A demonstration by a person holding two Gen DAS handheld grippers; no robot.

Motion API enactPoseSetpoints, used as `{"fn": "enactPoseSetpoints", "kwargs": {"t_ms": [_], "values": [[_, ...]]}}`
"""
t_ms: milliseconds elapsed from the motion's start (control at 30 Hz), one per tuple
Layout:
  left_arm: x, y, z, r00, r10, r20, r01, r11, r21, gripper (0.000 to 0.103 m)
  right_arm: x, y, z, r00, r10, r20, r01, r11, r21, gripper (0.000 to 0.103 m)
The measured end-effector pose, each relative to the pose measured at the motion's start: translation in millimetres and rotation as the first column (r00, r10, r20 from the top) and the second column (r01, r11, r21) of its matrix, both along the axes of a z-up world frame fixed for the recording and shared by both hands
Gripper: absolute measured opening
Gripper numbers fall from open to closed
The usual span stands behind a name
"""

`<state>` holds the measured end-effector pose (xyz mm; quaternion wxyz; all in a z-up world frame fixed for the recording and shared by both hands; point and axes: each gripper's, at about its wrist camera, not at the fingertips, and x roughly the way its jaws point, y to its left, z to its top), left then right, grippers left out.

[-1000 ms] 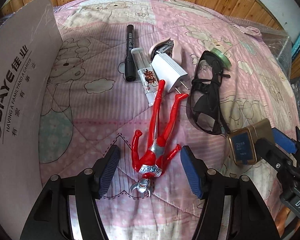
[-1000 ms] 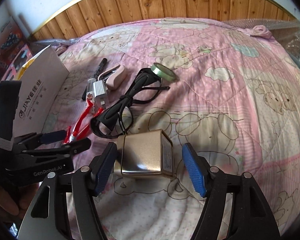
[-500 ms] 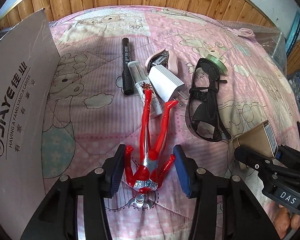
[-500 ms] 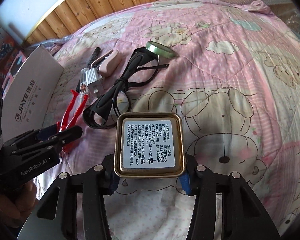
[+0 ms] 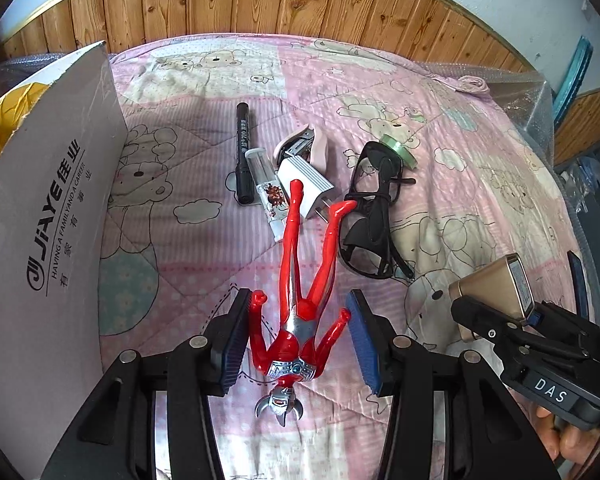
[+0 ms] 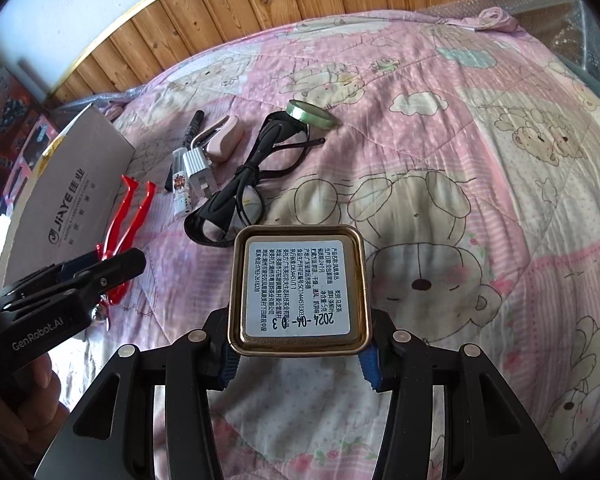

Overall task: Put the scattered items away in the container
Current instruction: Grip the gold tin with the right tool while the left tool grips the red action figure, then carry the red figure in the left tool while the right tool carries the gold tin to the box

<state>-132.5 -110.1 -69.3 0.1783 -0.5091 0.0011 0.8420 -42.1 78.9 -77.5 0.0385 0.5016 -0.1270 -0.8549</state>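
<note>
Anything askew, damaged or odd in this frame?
Nothing looks damaged or spilled. The right gripper holds the gold tin label-end forward; the red figure lies head-first between the left gripper's jaws, legs across the white charger.

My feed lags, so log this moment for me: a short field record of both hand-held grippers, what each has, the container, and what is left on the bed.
left hand-held gripper: jaws either side of the red toy figure; contact unclear
right hand-held gripper: shut on the gold tin, label facing the camera
container: cardboard box, left of the items
left on quilt: black marker, white charger, small tube, pink stapler, black glasses, green tape roll
</note>
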Motion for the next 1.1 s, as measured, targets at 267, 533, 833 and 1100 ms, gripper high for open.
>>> {"fn": "enactPoseSetpoints", "kwargs": {"t_ms": [267,533,833,1100], "values": [[27,-8,23,0.999,-0.002,-0.039,0.003,1.000,0.022,0.049,25,-11,12,1.000,0.002,-0.023,-0.002,1.000,0.005,0.050],[52,-17,45,0.998,-0.002,-0.068,0.005,0.999,0.052,0.049,48,-27,27,0.999,0.017,-0.047,-0.017,1.000,0.011,0.050],[71,-32,72,0.993,0.012,-0.117,-0.001,0.996,0.093,0.049,63,-48,48,0.995,0.048,-0.085,-0.045,0.998,0.033,0.050],[87,-48,86,0.990,0.037,-0.140,-0.021,0.993,0.116,0.049,77,-67,65,0.991,0.074,-0.109,-0.069,0.996,0.051,0.050]]}}
